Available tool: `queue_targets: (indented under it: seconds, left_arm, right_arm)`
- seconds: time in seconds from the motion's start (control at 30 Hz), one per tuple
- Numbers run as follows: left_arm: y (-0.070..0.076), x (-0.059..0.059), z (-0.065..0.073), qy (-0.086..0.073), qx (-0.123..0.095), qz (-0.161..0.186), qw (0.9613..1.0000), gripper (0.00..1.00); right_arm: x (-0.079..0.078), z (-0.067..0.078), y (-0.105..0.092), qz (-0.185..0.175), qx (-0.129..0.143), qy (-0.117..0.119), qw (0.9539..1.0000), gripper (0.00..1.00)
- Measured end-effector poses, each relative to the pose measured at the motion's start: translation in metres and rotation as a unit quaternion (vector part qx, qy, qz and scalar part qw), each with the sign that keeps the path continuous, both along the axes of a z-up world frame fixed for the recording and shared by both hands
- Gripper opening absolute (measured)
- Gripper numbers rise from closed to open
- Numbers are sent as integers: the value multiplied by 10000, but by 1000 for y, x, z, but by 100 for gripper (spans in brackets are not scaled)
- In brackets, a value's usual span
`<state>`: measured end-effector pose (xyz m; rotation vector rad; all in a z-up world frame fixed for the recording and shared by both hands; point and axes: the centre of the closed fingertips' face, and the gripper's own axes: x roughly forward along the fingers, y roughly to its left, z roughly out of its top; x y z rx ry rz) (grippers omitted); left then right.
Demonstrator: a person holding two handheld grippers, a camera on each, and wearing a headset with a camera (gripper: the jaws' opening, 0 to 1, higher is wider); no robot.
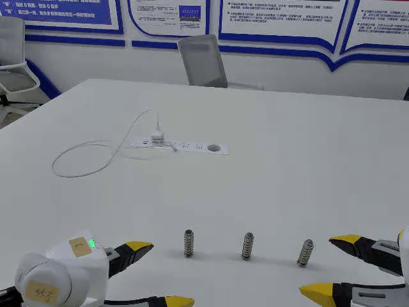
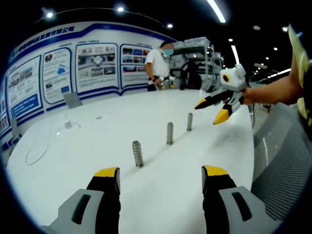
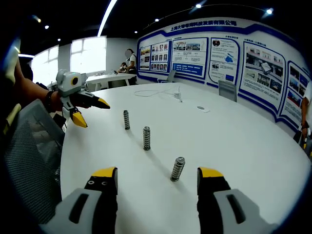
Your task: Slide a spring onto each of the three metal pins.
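Three metal pins stand in a row near the table's front edge, each with a spring around it: the left pin (image 1: 188, 243), the middle pin (image 1: 248, 245) and the right pin (image 1: 305, 252), which leans a little. My left gripper (image 1: 156, 274) is open at the bottom left, empty, just left of the left pin (image 2: 137, 153). My right gripper (image 1: 331, 267) is open at the bottom right, empty, right of the leaning pin (image 3: 177, 168). The left gripper view also catches the right gripper (image 2: 210, 110), and the right gripper view shows the left gripper (image 3: 91, 113).
A white power strip (image 1: 185, 146) with a plugged adapter and a looping white cable (image 1: 83, 157) lies mid-table. A grey chair (image 1: 203, 61) stands at the far edge. A person (image 2: 159, 68) stands by the wall boards. The white table (image 1: 287, 185) is bare around the pins.
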<state>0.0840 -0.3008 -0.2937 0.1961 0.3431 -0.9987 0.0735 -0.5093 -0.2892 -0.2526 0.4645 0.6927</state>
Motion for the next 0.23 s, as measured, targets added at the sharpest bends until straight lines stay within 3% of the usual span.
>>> queue_targets:
  seconds: [0.23]
  left_arm:
    - [0,0,0,-5,6,12,10000,69]
  right_arm:
    - [-1,-1,1,7,14,9,10000,67]
